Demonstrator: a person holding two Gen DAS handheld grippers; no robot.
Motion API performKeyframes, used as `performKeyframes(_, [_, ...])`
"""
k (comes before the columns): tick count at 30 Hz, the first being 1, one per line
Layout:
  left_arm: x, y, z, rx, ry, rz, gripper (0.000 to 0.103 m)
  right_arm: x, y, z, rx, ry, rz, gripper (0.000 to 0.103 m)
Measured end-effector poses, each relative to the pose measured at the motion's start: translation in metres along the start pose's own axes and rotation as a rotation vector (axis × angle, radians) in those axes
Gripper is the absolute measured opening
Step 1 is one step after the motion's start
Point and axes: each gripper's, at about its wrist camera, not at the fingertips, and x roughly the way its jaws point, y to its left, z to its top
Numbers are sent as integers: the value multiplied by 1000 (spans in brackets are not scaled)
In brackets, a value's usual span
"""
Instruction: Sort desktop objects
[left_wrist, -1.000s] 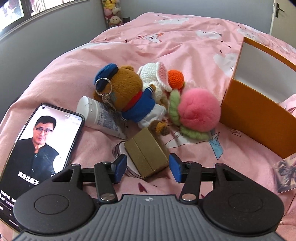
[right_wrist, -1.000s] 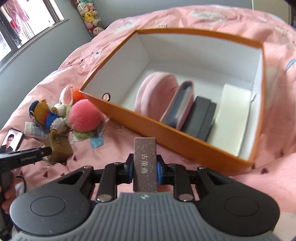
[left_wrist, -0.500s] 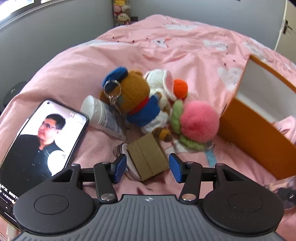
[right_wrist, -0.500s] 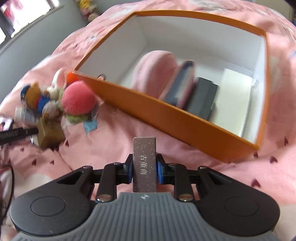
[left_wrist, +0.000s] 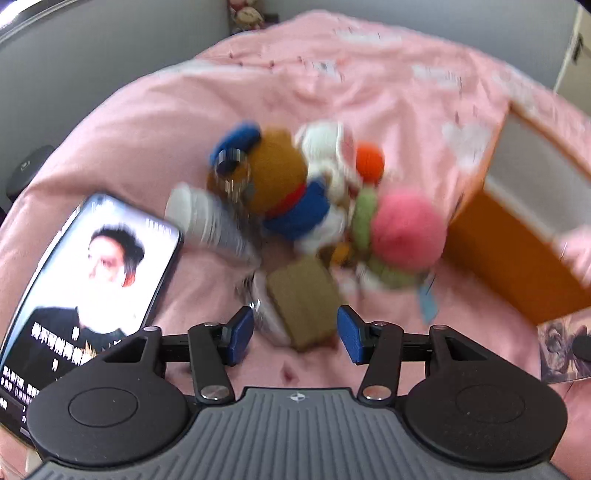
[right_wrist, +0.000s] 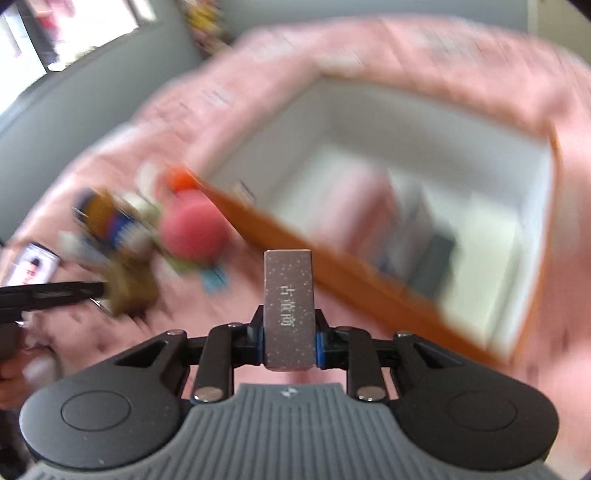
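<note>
Sorting is partly done.
A grey box (right_wrist: 289, 309) is held by the right jaws; left jaws are wide; toys (left_wrist: 280, 184) are left on the bed (left_wrist: 147, 122).

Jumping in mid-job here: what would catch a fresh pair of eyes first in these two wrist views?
The right gripper clamps a speckled grey-brown box upright, in front of the open orange box with white walls. In the left view, a bright heap of toys, a brown bear in blue and a pink pompom, lies beyond the open left gripper, with a small gold box just ahead of its fingers. A lit phone lies to the left.
</note>
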Motion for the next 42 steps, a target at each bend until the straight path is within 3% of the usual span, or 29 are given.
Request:
performKeyframes(2, [-3, -4, 4, 45, -12, -27, 62, -5, 21, 16, -74, -36, 53, 26])
performKeyframes(4, [1, -5, 8, 58, -7, 18, 63, -1, 32, 22, -125, -25, 84, 26])
performKeyframes(7, [9, -5, 12, 57, 9, 10, 63, 20, 39, 21, -167, 0, 62, 26])
performKeyframes(14, [14, -2, 4, 53, 23, 70, 63, 54, 28, 11, -127, 46, 30, 26])
performKeyframes(18, [9, 3, 15, -26, 47, 1, 62, 62, 31, 21, -106, 62, 24, 26])
performKeyframes(21, [-2, -7, 20, 42, 5, 4, 62, 52, 40, 29, -115, 41, 146, 26])
performKeyframes(24, [-6, -6, 25, 32, -11, -68, 62, 51, 41, 34, -138, 17, 100, 26])
performKeyframes(30, [12, 6, 16, 23, 10, 16, 62, 60, 42, 14, -140, 51, 107, 26])
performKeyframes(35, [20, 16, 7, 5, -5, 12, 63, 57, 35, 12, -128, 32, 96, 26])
performKeyframes(42, [40, -4, -3, 127, -19, 73, 63, 52, 22, 6, -106, 37, 83, 26])
